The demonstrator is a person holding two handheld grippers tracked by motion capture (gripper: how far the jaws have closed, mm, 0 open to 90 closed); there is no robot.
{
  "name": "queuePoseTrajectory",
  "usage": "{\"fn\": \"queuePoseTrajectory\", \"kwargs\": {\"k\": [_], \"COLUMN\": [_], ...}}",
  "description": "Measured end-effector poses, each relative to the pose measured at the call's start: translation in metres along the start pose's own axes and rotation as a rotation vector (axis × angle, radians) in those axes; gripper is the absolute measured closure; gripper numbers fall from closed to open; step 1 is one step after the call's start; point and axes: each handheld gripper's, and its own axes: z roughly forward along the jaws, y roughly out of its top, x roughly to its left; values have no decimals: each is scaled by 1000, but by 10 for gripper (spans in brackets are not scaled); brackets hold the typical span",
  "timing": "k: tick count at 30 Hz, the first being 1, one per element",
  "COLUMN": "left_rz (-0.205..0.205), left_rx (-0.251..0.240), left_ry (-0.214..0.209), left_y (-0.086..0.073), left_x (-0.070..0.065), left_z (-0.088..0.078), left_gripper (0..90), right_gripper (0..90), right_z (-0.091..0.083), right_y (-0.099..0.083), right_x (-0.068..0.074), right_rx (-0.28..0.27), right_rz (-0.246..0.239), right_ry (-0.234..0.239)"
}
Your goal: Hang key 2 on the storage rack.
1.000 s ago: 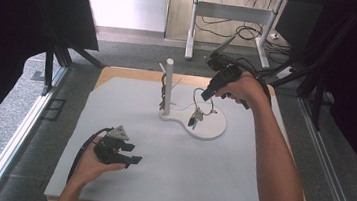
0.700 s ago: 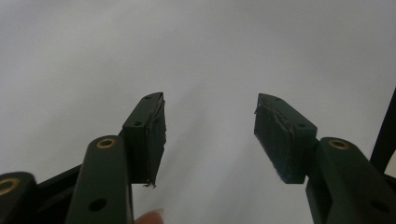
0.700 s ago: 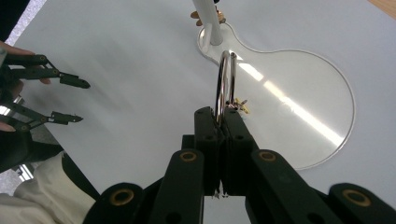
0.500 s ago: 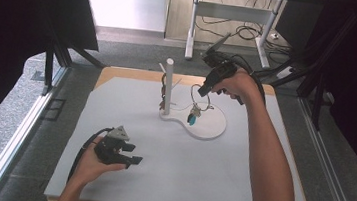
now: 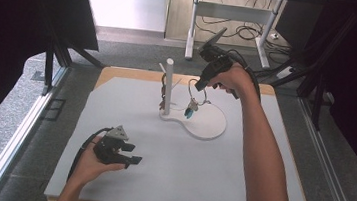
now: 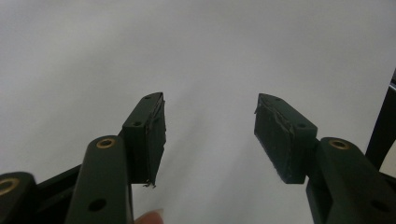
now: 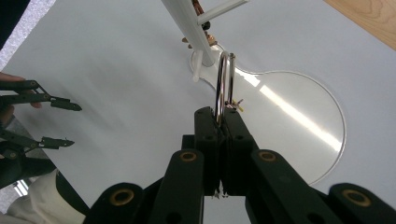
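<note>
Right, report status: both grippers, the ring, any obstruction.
Left gripper open over the mat. Right gripper shut on metal ring, beside white stand. Nothing blocking.

The wooden table (image 5: 119, 74) is covered by a pale grey mat (image 5: 209, 174). A white stand (image 5: 167, 84), made of a flat rounded base (image 5: 209, 126) and an upright post, is set on the mat's far middle.
</note>
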Motion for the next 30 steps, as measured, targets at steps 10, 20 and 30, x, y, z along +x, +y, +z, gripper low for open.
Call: {"fn": "queuePoseTrajectory", "kwargs": {"k": [10, 20, 30], "left_rz": [7, 11, 15], "left_rx": [6, 2, -5], "left_ry": [-1, -6, -11], "left_y": [0, 0, 0], "left_x": [-1, -3, -6], "left_z": [1, 0, -3], "left_gripper": [437, 437, 437], "right_gripper": [865, 865, 865], "right_z": [4, 15, 30], "right_y": [9, 22, 31], "right_x": [-6, -14, -13], "right_rx": [-12, -15, -8], "right_rz": [8, 7, 8], "right_ry": [-5, 6, 8]}}
